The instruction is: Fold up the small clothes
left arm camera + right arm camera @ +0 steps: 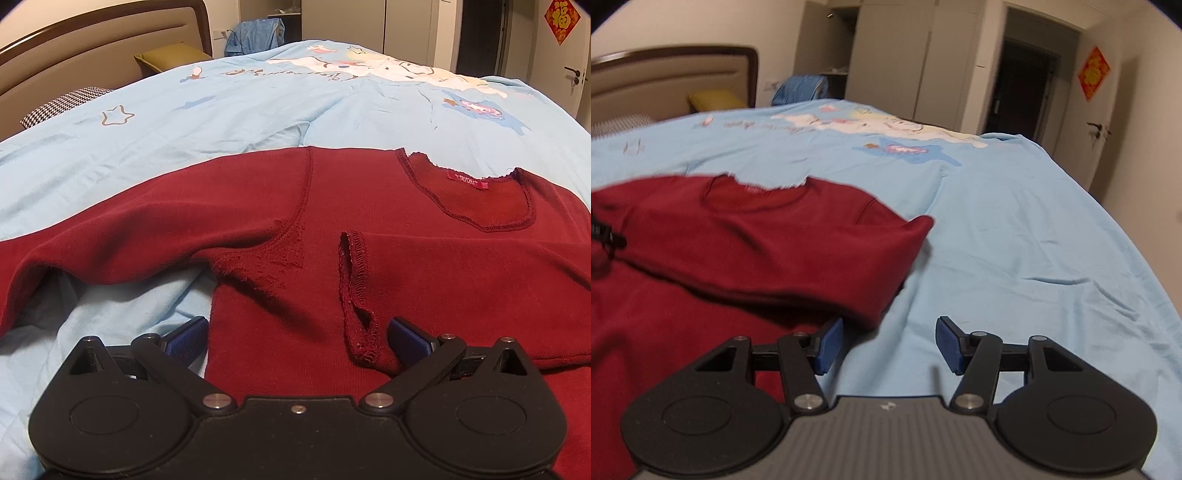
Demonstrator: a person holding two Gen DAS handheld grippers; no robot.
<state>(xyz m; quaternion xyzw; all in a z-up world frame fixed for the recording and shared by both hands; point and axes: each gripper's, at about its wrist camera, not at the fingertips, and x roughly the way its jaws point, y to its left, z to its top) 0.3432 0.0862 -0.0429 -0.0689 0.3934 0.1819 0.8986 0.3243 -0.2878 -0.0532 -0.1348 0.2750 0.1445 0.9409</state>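
Hovering low at the bottom of the left wrist frame, my left hand-held gripper (297, 338) has its jaws spread wide and grips nothing; its blue pads (186, 338) straddle the near body of the red top (280, 236). In the right wrist frame my right hand-held gripper (889, 345) is likewise spread and empty, with its left pad over the top's edge and its right pad over bare blue quilt (1015, 240). Just beyond, the top lies on the bed, one sleeve (461, 280) folded across the chest from the right of the frame, the other sleeve (110, 236) stretched toward the left edge. Its neckline and label (467, 181) sit mid-right. Farther off, upper left, are a yellow pillow (166, 59) and the headboard (92, 44).
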